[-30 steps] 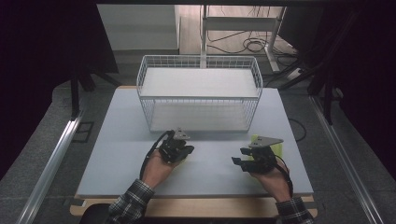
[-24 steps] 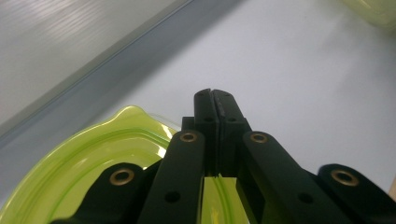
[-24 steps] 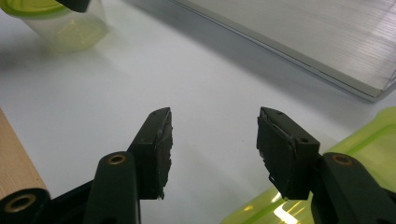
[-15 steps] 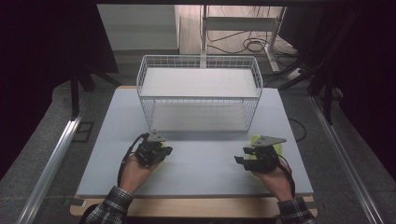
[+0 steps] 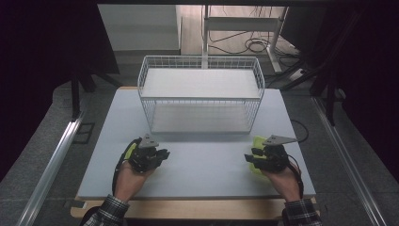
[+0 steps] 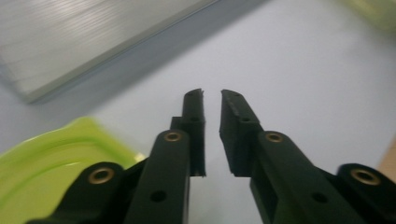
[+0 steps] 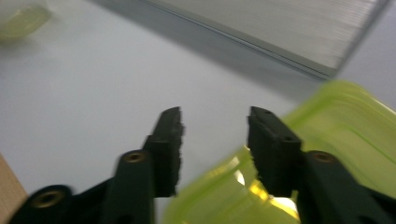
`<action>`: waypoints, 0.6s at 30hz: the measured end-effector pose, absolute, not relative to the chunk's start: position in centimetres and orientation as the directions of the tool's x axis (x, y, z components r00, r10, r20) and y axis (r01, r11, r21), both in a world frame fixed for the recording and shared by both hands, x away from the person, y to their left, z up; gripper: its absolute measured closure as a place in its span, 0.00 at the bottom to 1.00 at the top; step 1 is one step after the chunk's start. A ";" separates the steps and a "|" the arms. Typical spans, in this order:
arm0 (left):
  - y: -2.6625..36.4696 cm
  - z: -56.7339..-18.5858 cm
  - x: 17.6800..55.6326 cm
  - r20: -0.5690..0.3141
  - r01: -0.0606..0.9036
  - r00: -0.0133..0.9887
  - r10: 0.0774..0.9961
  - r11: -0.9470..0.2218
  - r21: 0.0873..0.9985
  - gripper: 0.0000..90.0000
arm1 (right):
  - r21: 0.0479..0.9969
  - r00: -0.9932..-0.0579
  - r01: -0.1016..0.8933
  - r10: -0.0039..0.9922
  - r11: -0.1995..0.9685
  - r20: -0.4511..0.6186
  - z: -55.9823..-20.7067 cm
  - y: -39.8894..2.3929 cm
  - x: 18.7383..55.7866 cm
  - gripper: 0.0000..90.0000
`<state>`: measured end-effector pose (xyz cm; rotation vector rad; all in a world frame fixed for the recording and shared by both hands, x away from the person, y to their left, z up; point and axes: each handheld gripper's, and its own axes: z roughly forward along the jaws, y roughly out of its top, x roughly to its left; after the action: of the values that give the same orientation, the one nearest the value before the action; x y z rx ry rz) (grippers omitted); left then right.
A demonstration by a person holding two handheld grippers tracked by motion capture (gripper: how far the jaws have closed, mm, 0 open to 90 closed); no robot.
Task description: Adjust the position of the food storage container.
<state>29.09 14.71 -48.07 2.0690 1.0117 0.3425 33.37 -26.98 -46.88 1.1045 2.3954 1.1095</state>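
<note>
My left gripper [image 5: 163, 153] rests low over the front left of the grey table [image 5: 207, 160]. Its jaws have just been opening and stand a little apart with nothing between them [image 6: 212, 93]. A yellow-green plastic container [image 5: 130, 150] lies just behind and beside it, at the lower left in the left gripper view [image 6: 56, 154]. My right gripper [image 5: 247, 160] is at the front right; its jaws have just been closing but are still apart [image 7: 215, 114]. A second yellow-green container [image 5: 258, 142] lies under its right jaw [image 7: 345, 121], its rim reaching in between the jaws near their base.
A white wire basket [image 5: 200, 60] with a pale floor stands at the middle back of the table. The table's wooden front edge [image 5: 188, 209] runs just ahead of the person's plaid sleeves. Cables and a metal frame lie on the floor beyond.
The left hand has moved left from the table's centre to the front left, and the yellow-green container now shows beside it. The right hand has stayed where it was.
</note>
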 end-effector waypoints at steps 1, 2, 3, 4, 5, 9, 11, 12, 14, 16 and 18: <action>14.7 -48.1 29.1 -0.095 0.545 0.645 0.758 -0.369 0.753 0.84 | 0.743 -0.669 0.526 0.741 0.413 0.062 -46.9 -27.0 33.4 0.69; 14.0 -48.3 28.5 -0.099 0.533 0.661 0.743 -0.373 0.759 0.80 | 0.742 -0.644 0.542 0.762 0.395 0.064 -46.7 -28.0 33.3 0.80; 14.0 -48.3 28.5 -0.099 0.533 0.661 0.743 -0.373 0.759 0.77 | 0.742 -0.644 0.542 0.762 0.395 0.064 -46.7 -28.0 33.3 0.80; 13.4 -48.5 28.0 -0.093 0.512 0.678 0.729 -0.378 0.771 0.72 | 0.746 -0.622 0.545 0.781 0.383 0.053 -46.4 -29.0 33.3 0.89; 13.4 -48.5 28.0 -0.093 0.512 0.678 0.729 -0.378 0.771 0.66 | 0.746 -0.622 0.545 0.781 0.383 0.053 -46.4 -29.0 33.3 0.89; 12.5 -49.4 27.0 -0.094 0.493 0.692 0.716 -0.374 0.785 0.52 | 0.751 -0.567 0.553 0.823 0.361 0.022 -46.1 -31.0 33.3 0.99; 12.1 -50.2 26.5 -0.104 0.490 0.704 0.702 -0.375 0.787 0.40 | 0.756 -0.505 0.564 0.863 0.333 -0.004 -46.0 -32.9 33.4 0.99; 12.0 -50.5 26.3 -0.105 0.491 0.706 0.700 -0.378 0.785 0.36 | 0.757 -0.483 0.568 0.875 0.324 -0.012 -46.1 -33.5 33.4 0.99; 11.8 -50.8 26.2 -0.092 0.483 0.710 0.698 -0.387 0.786 0.32 | 0.759 -0.456 0.572 0.890 0.311 -0.021 -46.2 -34.4 33.5 0.99; 11.7 -50.9 26.1 -0.079 0.476 0.711 0.699 -0.396 0.785 0.26 | 0.756 -0.424 0.584 0.906 0.294 -0.024 -46.5 -35.4 33.7 0.99; 11.5 -51.1 26.0 -0.055 0.468 0.715 0.697 -0.419 0.778 0.26 | 0.753 -0.413 0.590 0.910 0.291 -0.028 -46.6 -35.8 33.7 0.99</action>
<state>26.04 11.46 -51.12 2.0918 0.8827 0.3515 33.74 -35.77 -46.64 1.3398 2.1081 0.9356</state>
